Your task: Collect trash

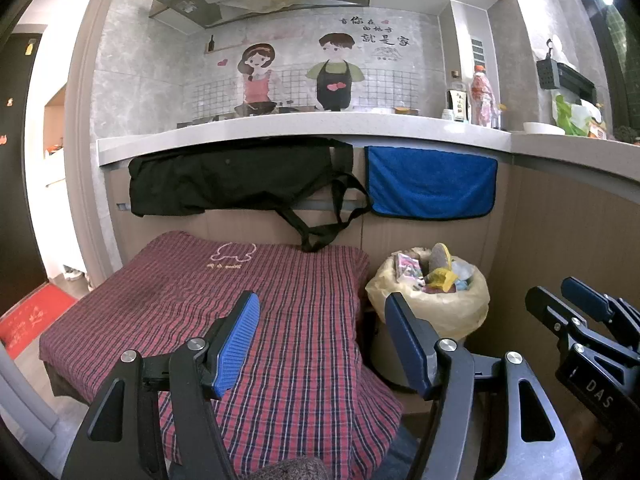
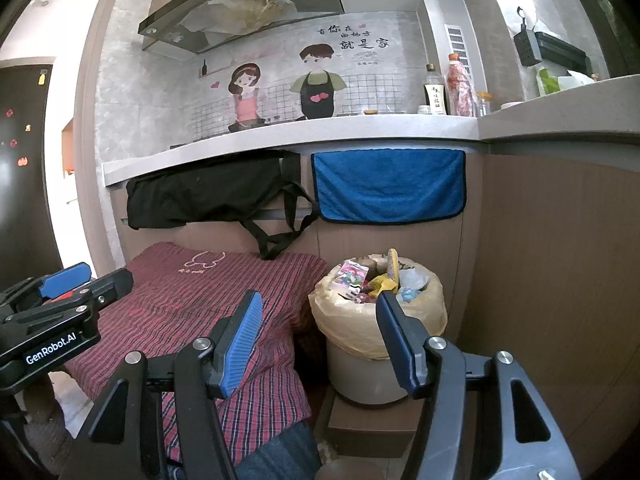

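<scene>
Your way to the full trash bin (image 2: pixel 380 308) is clear from above and in front, but the plaid-covered stool (image 2: pixel 224 292) crowds its left side, cabinet panels (image 2: pixel 540 280) wall off back and right, and the black bag's straps (image 2: pixel 276 236) dangle nearby.

One bin (image 2: pixel 372 364), stuffed; one plaid cloth (image 1: pixel 224 300); one black bag (image 1: pixel 232 178); one blue towel (image 2: pixel 388 186); two bottles (image 2: pixel 435 90) on counter (image 2: pixel 280 132).
</scene>
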